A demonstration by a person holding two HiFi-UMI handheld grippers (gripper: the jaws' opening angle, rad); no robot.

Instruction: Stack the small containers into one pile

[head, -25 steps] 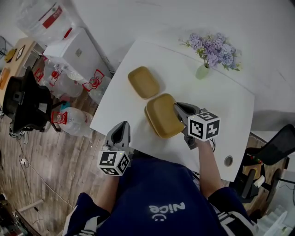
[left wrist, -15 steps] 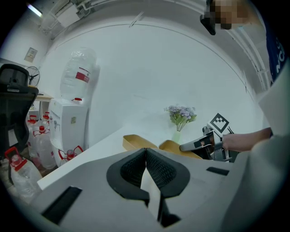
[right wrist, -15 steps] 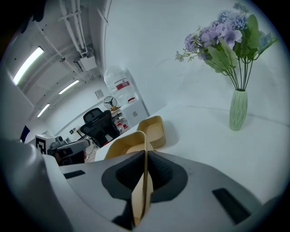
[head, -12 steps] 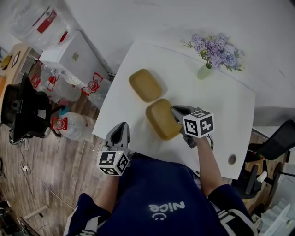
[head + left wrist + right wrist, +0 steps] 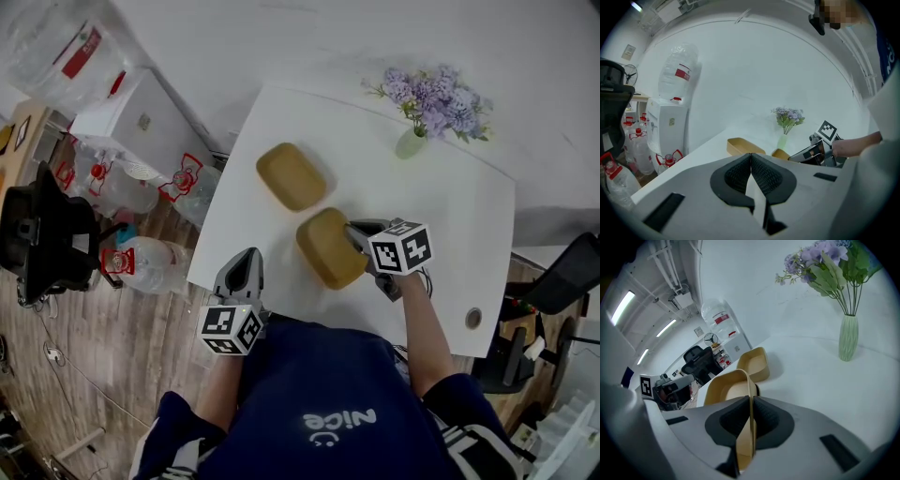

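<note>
Down toward the white table (image 5: 450, 216) had come the right gripper (image 5: 353, 231) with its held container (image 5: 328, 248), which looked smaller from the head view than it had a second earlier. The jaws were clamped on this tan container's rim, with the thin wall pinched between them. It sat open side up by the near edge of the table, though no view showed whether its base touched the surface.

The second container (image 5: 292, 175), also tan and open side up, lay on the table beyond it, toward the left edge, and the two were close but apart. The left gripper (image 5: 246, 259) hovered at the near edge by the left corner, its jaws pressed together on nothing. A pale green vase (image 5: 411, 144) of purple flowers (image 5: 433, 97) stood by the far edge.
</note>
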